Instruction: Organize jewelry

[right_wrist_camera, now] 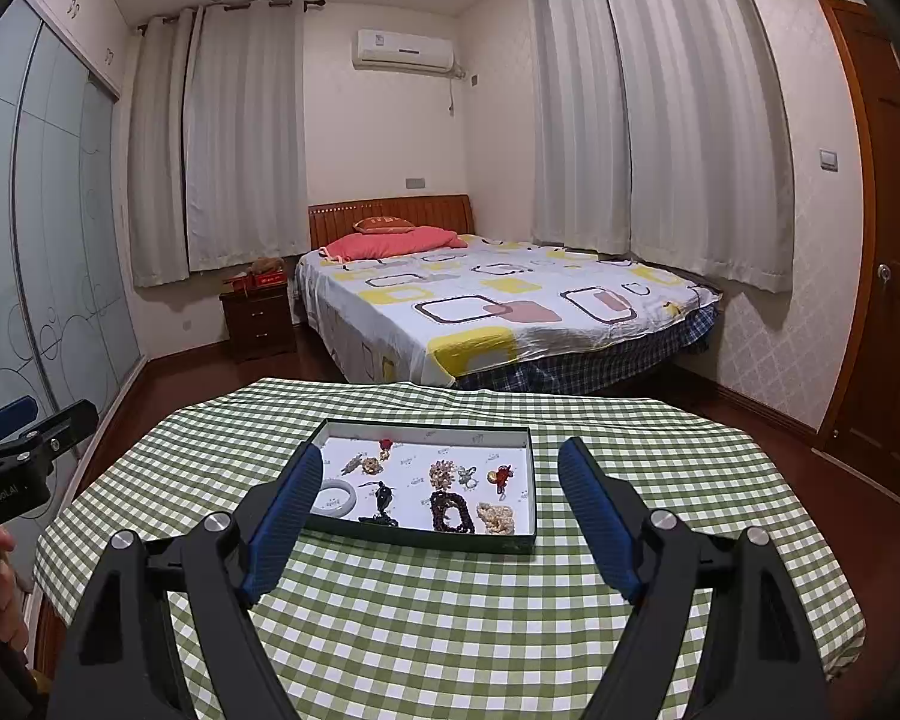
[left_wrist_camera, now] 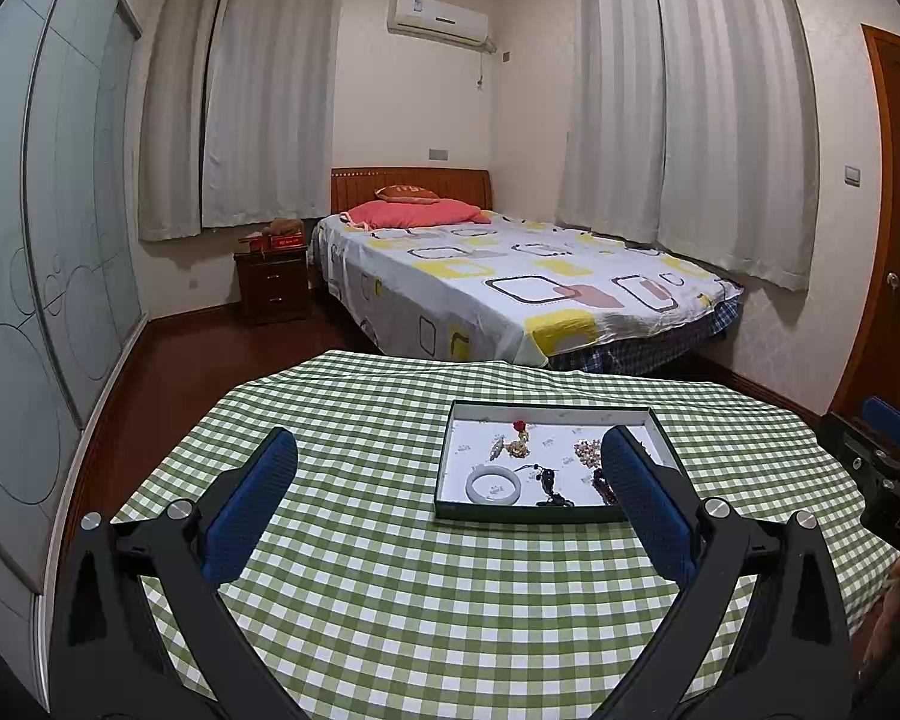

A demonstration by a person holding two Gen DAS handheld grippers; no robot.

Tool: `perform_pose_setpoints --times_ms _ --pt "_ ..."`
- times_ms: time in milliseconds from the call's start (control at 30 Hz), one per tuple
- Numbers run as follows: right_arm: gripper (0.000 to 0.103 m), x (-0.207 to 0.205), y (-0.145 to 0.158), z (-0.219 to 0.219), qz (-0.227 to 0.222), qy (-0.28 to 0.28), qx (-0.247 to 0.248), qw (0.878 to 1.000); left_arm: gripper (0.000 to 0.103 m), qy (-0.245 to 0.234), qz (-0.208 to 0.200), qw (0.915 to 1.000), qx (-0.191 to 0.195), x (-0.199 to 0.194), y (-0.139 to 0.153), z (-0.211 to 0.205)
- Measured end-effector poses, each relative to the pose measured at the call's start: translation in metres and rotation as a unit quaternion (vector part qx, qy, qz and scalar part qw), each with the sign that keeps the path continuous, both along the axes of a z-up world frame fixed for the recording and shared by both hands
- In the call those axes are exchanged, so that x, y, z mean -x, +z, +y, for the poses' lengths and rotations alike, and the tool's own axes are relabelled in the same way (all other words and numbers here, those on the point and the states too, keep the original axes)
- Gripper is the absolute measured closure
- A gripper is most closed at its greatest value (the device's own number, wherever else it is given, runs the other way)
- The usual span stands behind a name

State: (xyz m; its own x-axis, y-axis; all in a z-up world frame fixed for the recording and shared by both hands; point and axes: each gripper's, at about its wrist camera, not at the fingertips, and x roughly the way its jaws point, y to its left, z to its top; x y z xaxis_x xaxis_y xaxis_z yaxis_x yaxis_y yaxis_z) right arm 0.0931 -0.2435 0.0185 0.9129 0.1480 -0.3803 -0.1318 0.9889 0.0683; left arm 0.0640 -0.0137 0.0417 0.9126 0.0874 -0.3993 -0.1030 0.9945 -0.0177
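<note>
Green-and-white checked cloth over the counter (right_wrist_camera: 450, 630), bare of jewelry wherever visible, with every piece lying inside the shallow dark-walled tray (right_wrist_camera: 426, 540) toward the far middle. Fits equally a tray already filled and a tray waiting to have its contents sorted; no telling which. Left gripper (left_wrist_camera: 450, 438) and right gripper (right_wrist_camera: 441, 447) both held above the near cloth and aimed at the tray, blue fingers (right_wrist_camera: 288, 510) spread wide and gripping nothing. For any pick from here: come in from above, clear of the tray's low walls, and narrow the spread before descending, given close-packed neighbours. Pale bangle (left_wrist_camera: 471, 486) at the near left corner: rigid and smooth, likely to slip, so better pinched across the band. Dark bead bracelet (right_wrist_camera: 435, 507) and pale bead heap (right_wrist_camera: 497, 517) at the near right, just beside each other: limp, apt to drag one another along. Black corded pendant (right_wrist_camera: 383, 498) near the bangle: beware a snagging cord. Smallest charms, a red charm (right_wrist_camera: 501, 474) among them, further back: fingertip-only closure, judged by eye.
</note>
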Motion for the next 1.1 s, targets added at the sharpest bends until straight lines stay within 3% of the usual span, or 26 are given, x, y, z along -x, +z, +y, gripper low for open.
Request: perform_pose_setpoints --times_ms 1100 --pt "0.025 0.0002 -0.0015 0.0040 0.003 0.002 0.000 1.000 0.004 -0.002 0.005 1.0000 0.002 -0.0006 -0.0042 0.0003"
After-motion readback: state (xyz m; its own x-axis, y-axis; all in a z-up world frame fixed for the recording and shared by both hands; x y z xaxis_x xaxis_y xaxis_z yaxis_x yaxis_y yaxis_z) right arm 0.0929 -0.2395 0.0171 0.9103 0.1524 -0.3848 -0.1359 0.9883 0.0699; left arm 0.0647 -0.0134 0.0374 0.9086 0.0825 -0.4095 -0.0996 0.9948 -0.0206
